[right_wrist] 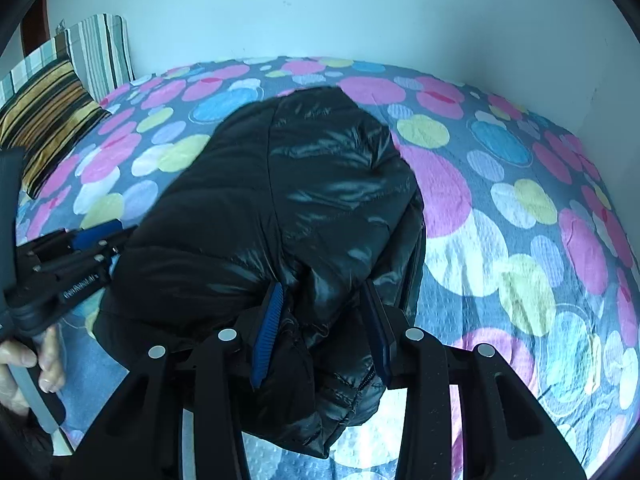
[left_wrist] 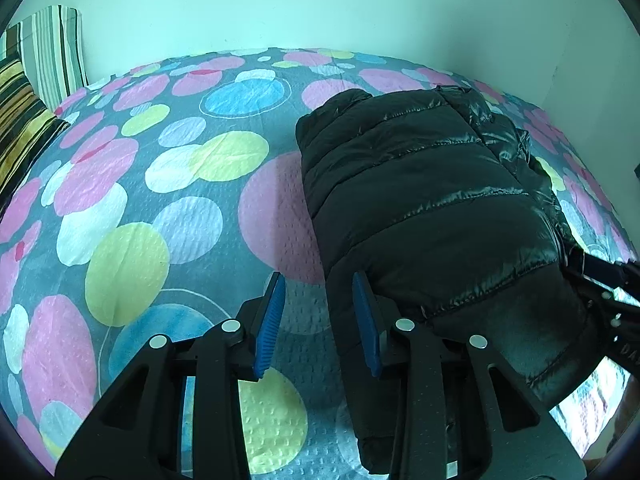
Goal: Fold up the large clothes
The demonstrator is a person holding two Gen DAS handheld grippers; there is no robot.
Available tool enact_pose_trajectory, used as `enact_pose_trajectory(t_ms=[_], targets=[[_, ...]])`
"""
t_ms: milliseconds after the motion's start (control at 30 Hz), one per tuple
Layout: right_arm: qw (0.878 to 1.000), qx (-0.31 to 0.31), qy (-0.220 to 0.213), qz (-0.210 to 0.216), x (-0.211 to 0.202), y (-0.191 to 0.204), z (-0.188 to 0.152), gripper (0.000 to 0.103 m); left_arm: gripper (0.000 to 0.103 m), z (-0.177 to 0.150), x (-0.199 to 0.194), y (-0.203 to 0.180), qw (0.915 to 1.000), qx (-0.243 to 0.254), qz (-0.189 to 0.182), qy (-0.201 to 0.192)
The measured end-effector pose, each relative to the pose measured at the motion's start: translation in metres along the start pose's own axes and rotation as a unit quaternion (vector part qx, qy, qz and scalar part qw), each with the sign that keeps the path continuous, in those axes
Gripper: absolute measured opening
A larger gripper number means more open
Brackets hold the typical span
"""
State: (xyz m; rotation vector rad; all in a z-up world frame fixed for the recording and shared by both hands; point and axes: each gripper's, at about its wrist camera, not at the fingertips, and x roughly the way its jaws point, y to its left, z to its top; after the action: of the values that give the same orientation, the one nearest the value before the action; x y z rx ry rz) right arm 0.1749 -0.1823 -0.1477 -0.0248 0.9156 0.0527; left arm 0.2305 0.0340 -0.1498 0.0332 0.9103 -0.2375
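A black puffer jacket (left_wrist: 432, 208) lies folded into a thick bundle on the bed, on a bedspread (left_wrist: 160, 200) covered in pink, blue, yellow and white circles. The bundle's long axis runs from the near edge of the bed toward the far wall (left_wrist: 320, 8), its quilted bands lying crosswise to that line. One end of it, a matte cuff-like band, sits nearest the grippers.

The left gripper (left_wrist: 320, 320) stands partly open at the jacket's near left edge. Its right-hand blue pad rests against the jacket's side, while the other pad is over bare bedspread; nothing is pinched between them.

The right gripper (right_wrist: 326, 328) is also partly open, and a fold of the shiny jacket (right_wrist: 280, 208) bulges up between its pads. The fabric touches both pads, but I cannot tell whether they actually press on it. In the right wrist view a person's hand (right_wrist: 28, 364) grips the handle of the left gripper (right_wrist: 80, 256).

Two striped pillows (right_wrist: 60, 92) lean at the far left corner of the bed.
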Motion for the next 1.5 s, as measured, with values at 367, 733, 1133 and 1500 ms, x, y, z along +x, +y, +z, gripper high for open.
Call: enact_pose_trajectory(t_ms=[367, 733, 1133, 1500], targets=[[0.999, 0.028, 0.017, 0.015, 0.029, -0.012, -0.018, 0.045, 0.029, -0.007, -0.008, -0.008, 1.0000, -0.002, 0.007, -0.003], [0.999, 0.039, 0.016, 0.026, 0.037, -0.014, -0.020, 0.046, 0.023, -0.008, 0.022, -0.007, 0.9991, 0.011, 0.032, 0.027], [0.999, 0.040, 0.016, 0.027, 0.040, -0.013, -0.023, 0.047, 0.010, -0.012, 0.026, -0.011, 0.9987, 0.010, 0.038, 0.032], [0.999, 0.043, 0.010, 0.029, 0.037, -0.016, -0.022, 0.047, 0.013, -0.009, 0.022, -0.009, 0.9986, 0.011, 0.041, 0.031]])
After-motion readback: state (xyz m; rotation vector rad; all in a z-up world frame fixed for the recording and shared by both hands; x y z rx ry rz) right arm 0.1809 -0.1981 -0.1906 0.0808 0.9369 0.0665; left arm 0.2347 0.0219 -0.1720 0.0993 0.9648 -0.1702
